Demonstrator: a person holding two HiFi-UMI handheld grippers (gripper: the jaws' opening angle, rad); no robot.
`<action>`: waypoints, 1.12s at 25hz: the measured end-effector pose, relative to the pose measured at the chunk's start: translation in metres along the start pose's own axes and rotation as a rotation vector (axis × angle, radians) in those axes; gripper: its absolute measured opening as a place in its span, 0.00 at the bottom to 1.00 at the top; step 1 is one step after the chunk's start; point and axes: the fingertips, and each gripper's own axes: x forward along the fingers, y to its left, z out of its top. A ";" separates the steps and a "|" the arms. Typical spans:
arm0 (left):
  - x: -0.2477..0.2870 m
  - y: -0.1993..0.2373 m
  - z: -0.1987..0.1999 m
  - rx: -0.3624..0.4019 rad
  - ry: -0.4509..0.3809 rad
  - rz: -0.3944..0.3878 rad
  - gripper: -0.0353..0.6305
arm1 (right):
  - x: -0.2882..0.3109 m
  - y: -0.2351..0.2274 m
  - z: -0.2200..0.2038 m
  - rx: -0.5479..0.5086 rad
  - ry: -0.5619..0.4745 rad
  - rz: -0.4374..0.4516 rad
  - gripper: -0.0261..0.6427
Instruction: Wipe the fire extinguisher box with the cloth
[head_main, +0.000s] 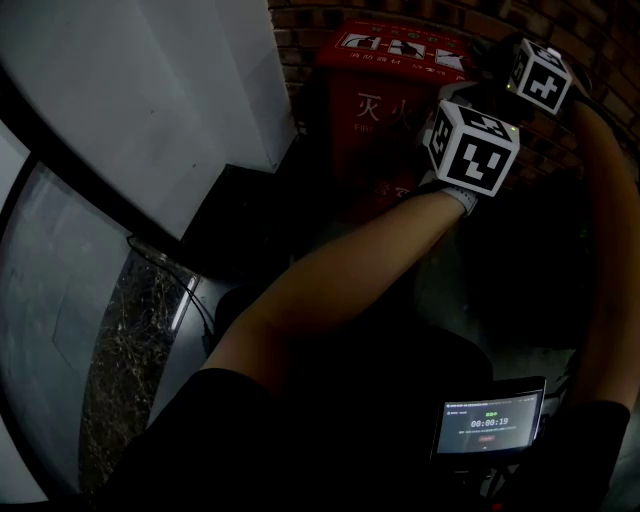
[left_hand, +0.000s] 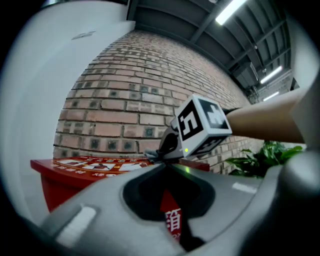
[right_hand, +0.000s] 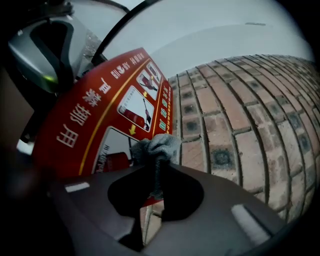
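Clearly the brick wall (right_hand: 235, 115) closes off the far side, a white wall panel (head_main: 150, 100) rises to the left, and the red fire extinguisher box (head_main: 385, 100) stands hard against the bricks. The printed top (right_hand: 100, 110) of the box faces up, and that is the surface under work. The right gripper (right_hand: 156, 165) is clenched on the grey cloth (right_hand: 159, 144). A bunched wad of it sticks out past the jaw tips and sits on the far right part of the top, just beside the wall. From the left gripper view it looks to be touching the top. The left gripper (left_hand: 167, 166) has its jaws together with nothing between them and hangs on the near side, by the box's front, apart from the cloth.

To wipe well, I judge the wad should be pressed flatter, so that more than its tip bears on the top. It can then be drawn leftward in long overlapping passes, working from the far edge toward the near one. The clamp must hold firm, since little cloth lies within the jaws and a snag on the rim could pull it free. Brick is rough, so the cloth is best held off it. The empty left gripper could steady the box's front if the box shifts
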 end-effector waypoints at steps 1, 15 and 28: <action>0.000 0.000 0.000 0.004 0.000 0.001 0.06 | -0.003 0.002 0.002 0.006 -0.013 0.006 0.09; -0.007 -0.003 0.001 0.013 0.039 0.008 0.06 | -0.063 0.051 0.028 0.083 -0.089 0.191 0.09; -0.026 -0.007 0.034 0.015 -0.008 0.009 0.06 | -0.105 0.046 0.025 0.040 -0.049 0.230 0.09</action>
